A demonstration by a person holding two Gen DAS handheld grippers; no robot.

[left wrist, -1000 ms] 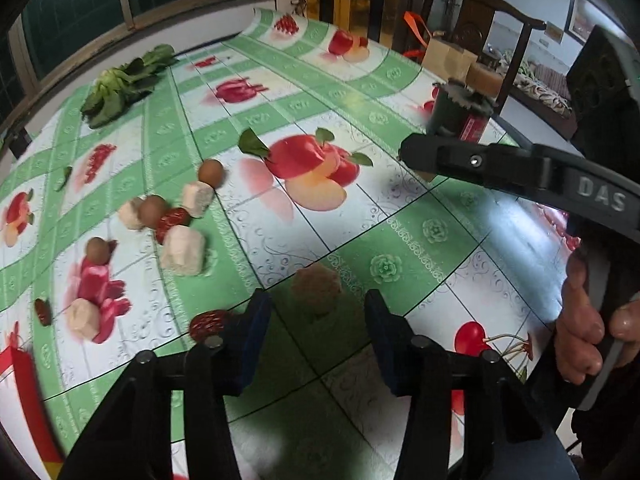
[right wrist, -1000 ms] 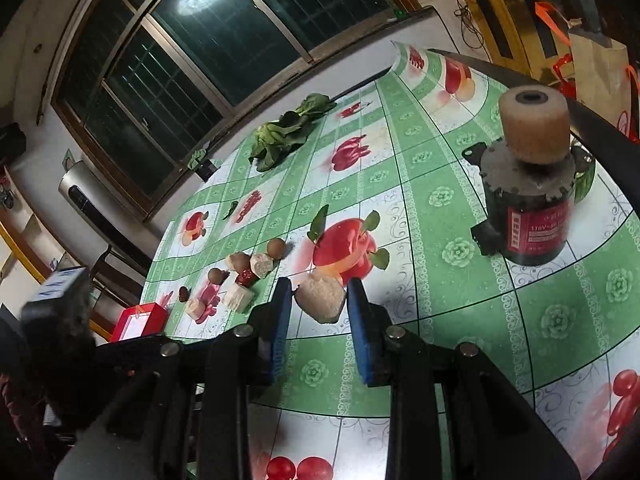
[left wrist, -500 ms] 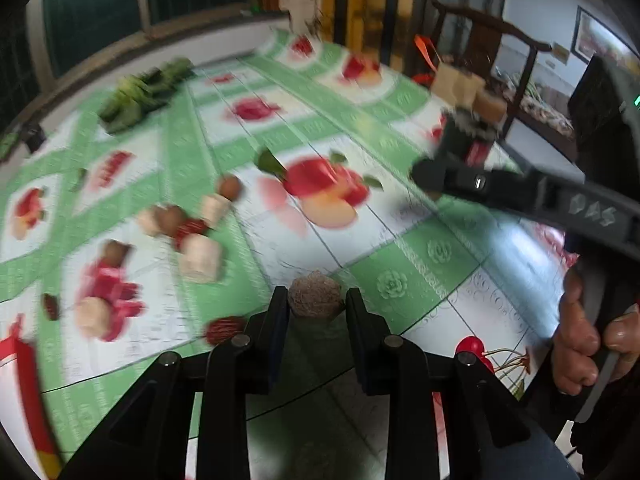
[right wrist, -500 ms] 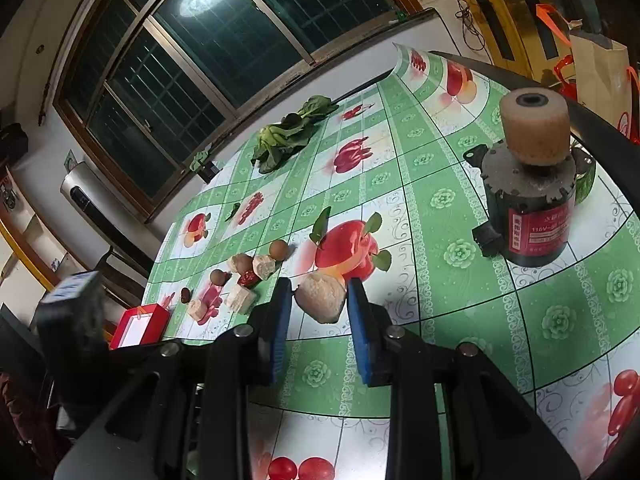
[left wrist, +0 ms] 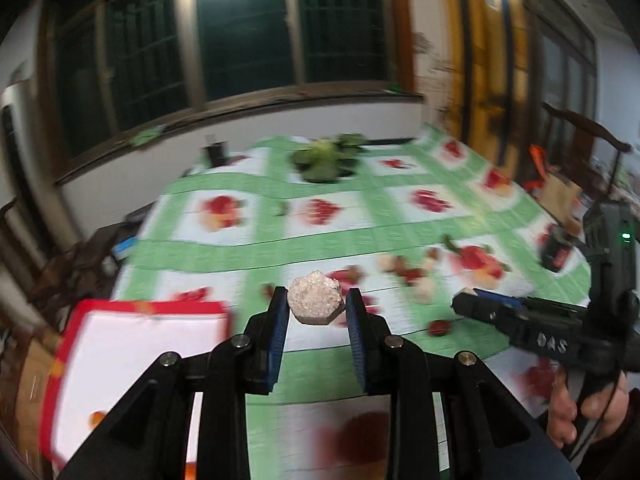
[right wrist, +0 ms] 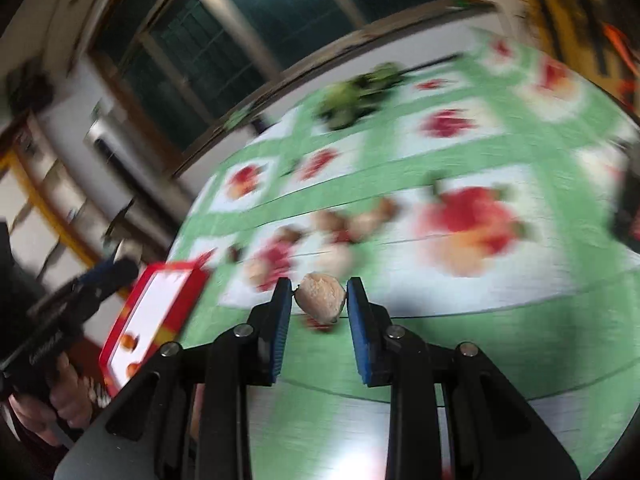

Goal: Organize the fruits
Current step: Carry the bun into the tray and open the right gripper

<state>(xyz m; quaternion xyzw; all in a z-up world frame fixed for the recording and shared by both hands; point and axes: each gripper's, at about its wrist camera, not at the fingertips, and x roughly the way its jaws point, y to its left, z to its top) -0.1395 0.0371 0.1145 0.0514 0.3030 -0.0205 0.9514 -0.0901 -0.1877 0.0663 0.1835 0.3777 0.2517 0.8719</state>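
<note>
My left gripper (left wrist: 316, 306) is shut on a rough, pale brown round fruit piece (left wrist: 316, 303) and holds it above the green fruit-print tablecloth (left wrist: 360, 240). My right gripper (right wrist: 320, 298) is shut on a pale, lumpy fruit chunk (right wrist: 323, 297), also off the table. A red-rimmed white tray (left wrist: 132, 340) lies at the table's near left corner; in the right wrist view the tray (right wrist: 160, 304) is left of the fingers. Several loose fruit pieces (left wrist: 408, 274) remain in a cluster on the cloth; they (right wrist: 344, 228) are blurred in the right wrist view.
A bunch of leafy greens (left wrist: 328, 160) lies at the far side near the window wall. A black cylinder with a red label (left wrist: 556, 250) stands at the right edge. A person's hand (left wrist: 576, 412) grips the right tool's handle. Chairs and clutter surround the table.
The left jaws closed on the brown piece and lifted it off the cloth. Both grippers swung left toward the tray corner, the right one still carrying its chunk. Both views are now motion-blurred.
</note>
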